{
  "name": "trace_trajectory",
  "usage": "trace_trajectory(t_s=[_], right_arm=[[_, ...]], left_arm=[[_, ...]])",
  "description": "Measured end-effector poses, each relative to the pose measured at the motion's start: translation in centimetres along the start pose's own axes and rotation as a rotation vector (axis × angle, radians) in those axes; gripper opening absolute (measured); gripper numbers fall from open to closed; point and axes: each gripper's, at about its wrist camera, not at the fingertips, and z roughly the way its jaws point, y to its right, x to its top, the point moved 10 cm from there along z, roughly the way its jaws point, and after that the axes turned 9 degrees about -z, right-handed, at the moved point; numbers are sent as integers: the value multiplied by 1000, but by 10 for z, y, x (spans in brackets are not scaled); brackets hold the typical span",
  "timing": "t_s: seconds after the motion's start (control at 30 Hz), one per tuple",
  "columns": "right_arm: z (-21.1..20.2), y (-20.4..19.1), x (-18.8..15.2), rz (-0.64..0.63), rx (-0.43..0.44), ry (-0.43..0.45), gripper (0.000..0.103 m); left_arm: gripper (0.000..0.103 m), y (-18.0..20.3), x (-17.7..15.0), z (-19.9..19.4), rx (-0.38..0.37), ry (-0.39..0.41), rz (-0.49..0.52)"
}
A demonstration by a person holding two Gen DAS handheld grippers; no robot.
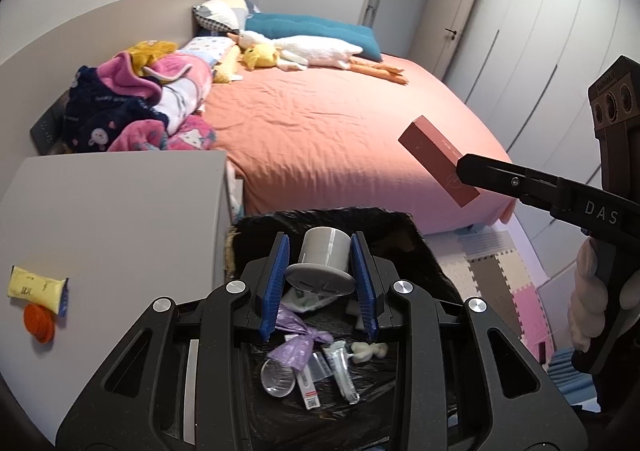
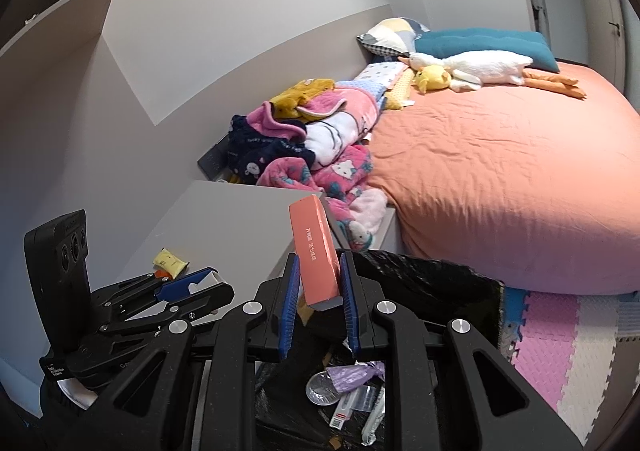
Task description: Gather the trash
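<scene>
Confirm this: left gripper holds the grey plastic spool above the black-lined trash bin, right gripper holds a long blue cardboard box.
One detail is wrong: the long cardboard box in the right gripper is salmon-pink, not blue, as the right wrist view shows. The rest stands: the left gripper holds the grey plastic spool above the black-lined trash bin.

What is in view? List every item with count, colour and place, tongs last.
grey plastic spool: one, held over the bin
long pink cardboard box: one, held over the bin
black-lined trash bin: one, beside the bed, holding a purple bag, clear lid and wrappers
yellow snack packet: one, on the grey nightstand
orange round cap: one, touching the packet
grey nightstand: one, left of the bin
salmon-sheeted bed: one, with blankets, pillows, plush toys
left tongs: shut on the spool
right tongs: shut on the box
</scene>
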Motion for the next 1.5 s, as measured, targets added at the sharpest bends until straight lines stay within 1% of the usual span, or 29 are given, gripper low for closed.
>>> trace_trajectory(t_s=[0.2,0.23,0.27,0.3,0.33,0.37,0.4,0.53,0.8,1.03,1.2,1.5], right_arm=[[-11,15,-4,22,-22,3,23],[-13,17,-3,26,-30,9,23],[-18,20,-1,32,-43,23,31],[-22,23,1,39,-65,35,42],[-27,28,3,49,-98,54,69],[-33,33,5,60,-127,81,78],[-39,34,9,64,-126,103,78],[-46,39,13,70,-123,113,78],[-41,38,13,78,-100,96,78],[-28,29,12,65,-72,77,78],[-16,13,16,40,-37,67,78],[10,-21,17,-1,32,41,78]], left_arm=[[32,14,-6,11,-35,-42,1],[42,16,-8,15,-42,-64,-8],[74,16,-9,16,-42,-74,-18],[90,16,-9,18,-41,-84,-31],[96,16,-8,18,-35,-83,-43],[96,17,-6,17,-36,-74,-45],[96,18,-4,17,-30,-73,-45],[96,18,2,14,-23,-68,-50],[96,20,5,7,-12,-55,-47],[96,9,3,4,12,-48,-60],[96,-3,2,-3,31,-35,-81],[96,-38,-5,-19,97,-12,-114]])
